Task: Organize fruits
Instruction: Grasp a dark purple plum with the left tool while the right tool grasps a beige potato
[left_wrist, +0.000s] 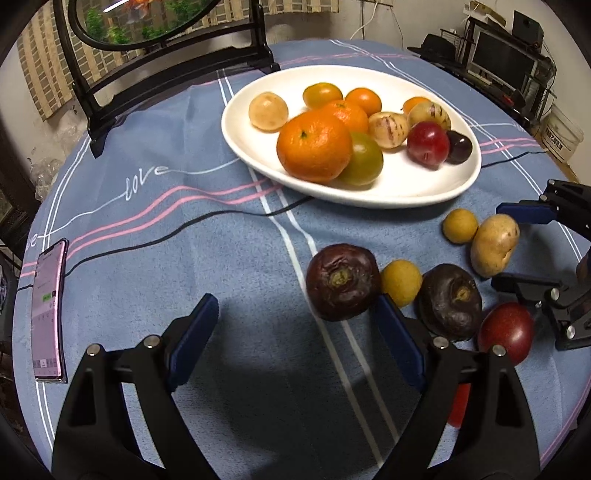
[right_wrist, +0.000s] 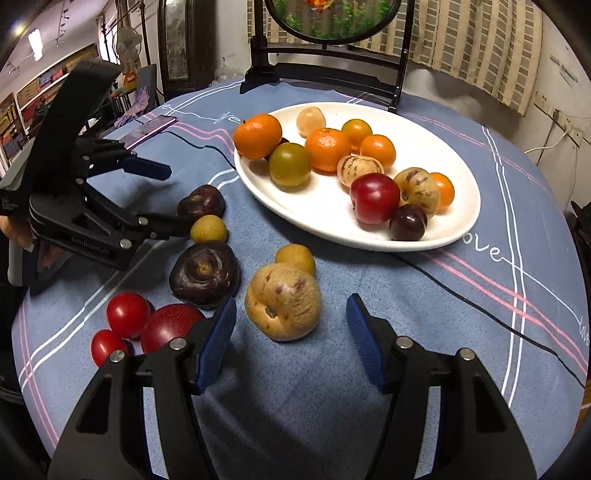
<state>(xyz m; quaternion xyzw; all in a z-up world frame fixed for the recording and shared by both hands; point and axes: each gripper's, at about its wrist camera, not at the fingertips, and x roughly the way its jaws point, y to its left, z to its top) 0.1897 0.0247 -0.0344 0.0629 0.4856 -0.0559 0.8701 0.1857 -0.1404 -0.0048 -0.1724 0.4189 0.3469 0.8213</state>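
Fingers of my right gripper (right_wrist: 291, 339) stand wide around the yellow pepino (right_wrist: 283, 302) on the tablecloth (right_wrist: 424, 314), my left gripper (left_wrist: 295, 332) also gapes, holding nothing, its right pad beside a dark mangosteen (left_wrist: 342, 282), with the white plate (left_wrist: 424, 184) of fruit beyond.

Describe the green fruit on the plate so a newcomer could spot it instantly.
Find the white plate on the blue tablecloth. At its near-left end, touching the biggest orange, sits the green fruit: round, olive-green, the only green one there.
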